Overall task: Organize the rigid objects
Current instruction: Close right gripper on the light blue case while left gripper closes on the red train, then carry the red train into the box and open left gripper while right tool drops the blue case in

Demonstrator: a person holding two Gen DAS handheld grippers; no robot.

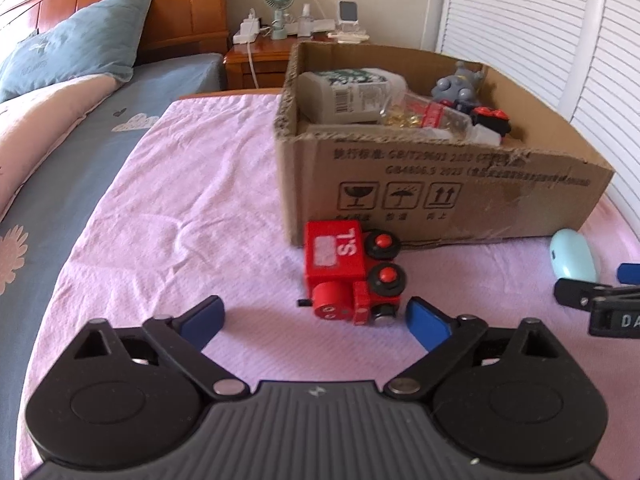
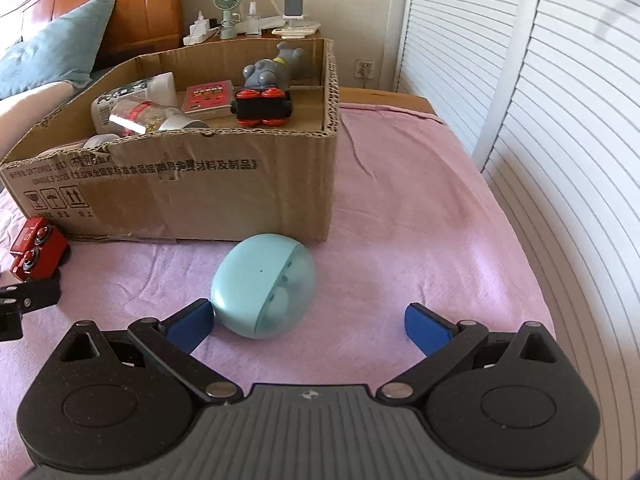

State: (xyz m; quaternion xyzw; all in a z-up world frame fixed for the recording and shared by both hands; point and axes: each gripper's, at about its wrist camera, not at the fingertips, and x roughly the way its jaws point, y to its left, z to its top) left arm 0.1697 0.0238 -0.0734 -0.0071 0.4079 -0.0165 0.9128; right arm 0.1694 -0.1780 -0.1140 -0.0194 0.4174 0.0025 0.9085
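Observation:
A red toy train (image 1: 352,274) lies on its side on the pink cloth, just in front of the cardboard box (image 1: 440,196). My left gripper (image 1: 316,316) is open, its blue pads just short of the train. A light blue oval case (image 2: 264,284) lies on the cloth before the box (image 2: 192,188). My right gripper (image 2: 308,320) is open; its left pad (image 2: 192,322) is at the case's left edge. The train also shows in the right wrist view (image 2: 36,248), the case in the left wrist view (image 1: 572,256).
The box holds a white bottle (image 1: 348,94), a grey toy (image 2: 272,68), a black and red toy car (image 2: 262,106), a red booklet (image 2: 208,98) and other items. A bed with a blue pillow (image 1: 76,44) is at left. A nightstand (image 1: 260,56) stands behind; slatted doors (image 2: 560,120) are at right.

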